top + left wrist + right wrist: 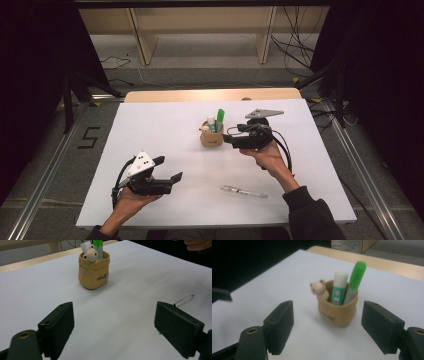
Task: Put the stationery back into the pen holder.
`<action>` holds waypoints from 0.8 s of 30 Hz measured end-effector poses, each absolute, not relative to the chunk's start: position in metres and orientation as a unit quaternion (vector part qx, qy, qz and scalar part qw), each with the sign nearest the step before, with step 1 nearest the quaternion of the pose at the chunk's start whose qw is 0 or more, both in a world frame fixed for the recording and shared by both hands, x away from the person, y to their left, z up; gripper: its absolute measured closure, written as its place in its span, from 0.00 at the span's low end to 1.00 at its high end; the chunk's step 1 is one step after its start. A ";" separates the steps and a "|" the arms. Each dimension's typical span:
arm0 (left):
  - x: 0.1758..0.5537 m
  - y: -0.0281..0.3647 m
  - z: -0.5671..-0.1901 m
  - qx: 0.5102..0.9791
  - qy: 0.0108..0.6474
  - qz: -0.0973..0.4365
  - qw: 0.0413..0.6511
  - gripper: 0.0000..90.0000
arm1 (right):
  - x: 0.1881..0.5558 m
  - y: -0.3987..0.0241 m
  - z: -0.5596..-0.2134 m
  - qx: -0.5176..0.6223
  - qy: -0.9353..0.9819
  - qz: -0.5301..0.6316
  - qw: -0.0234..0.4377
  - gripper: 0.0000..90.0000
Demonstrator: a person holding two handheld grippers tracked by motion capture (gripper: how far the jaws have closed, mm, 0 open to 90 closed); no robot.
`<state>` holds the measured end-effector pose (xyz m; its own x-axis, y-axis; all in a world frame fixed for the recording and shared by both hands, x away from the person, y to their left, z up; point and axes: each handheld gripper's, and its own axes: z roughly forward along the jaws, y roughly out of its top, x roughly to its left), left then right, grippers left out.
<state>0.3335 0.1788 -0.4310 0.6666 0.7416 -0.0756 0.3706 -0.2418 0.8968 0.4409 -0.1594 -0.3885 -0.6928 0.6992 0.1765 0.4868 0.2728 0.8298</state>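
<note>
Now the right claw (227, 139) stands released beside the pen cup (212, 136), near the counter's (150, 125) far edge. Toward the near edge, the left claw (167, 169) gapes wide, grasping nothing.

Marker (220, 119) in holder (212, 138) — pen (244, 191) nearer.

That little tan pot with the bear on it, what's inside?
The tan pot holds a glue stick with a white cap and a green marker, both standing upright. Their lower ends are hidden by the pot's wall, as is anything at its bottom.
</note>
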 end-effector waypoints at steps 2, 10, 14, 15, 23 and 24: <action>0.334 0.179 -0.431 0.765 0.363 0.186 0.498 0.17 | 0.434 -0.163 -0.391 0.371 0.798 0.462 0.107 0.29; 0.333 0.179 -0.431 0.766 0.362 0.187 0.498 0.17 | 0.408 -0.177 -0.401 0.353 0.824 0.433 0.090 0.29; 0.333 0.180 -0.431 0.766 0.363 0.187 0.497 0.17 | 0.401 -0.177 -0.404 0.344 0.836 0.420 0.081 0.28; 0.333 0.180 -0.431 0.766 0.363 0.187 0.497 0.17 | 0.400 -0.177 -0.405 0.340 0.840 0.415 0.079 0.28; 0.333 0.179 -0.431 0.767 0.362 0.187 0.496 0.17 | 0.389 -0.176 -0.414 0.322 0.864 0.381 0.068 0.28; 0.333 0.180 -0.431 0.767 0.362 0.187 0.495 0.17 | 0.387 -0.177 -0.414 0.322 0.867 0.375 0.068 0.28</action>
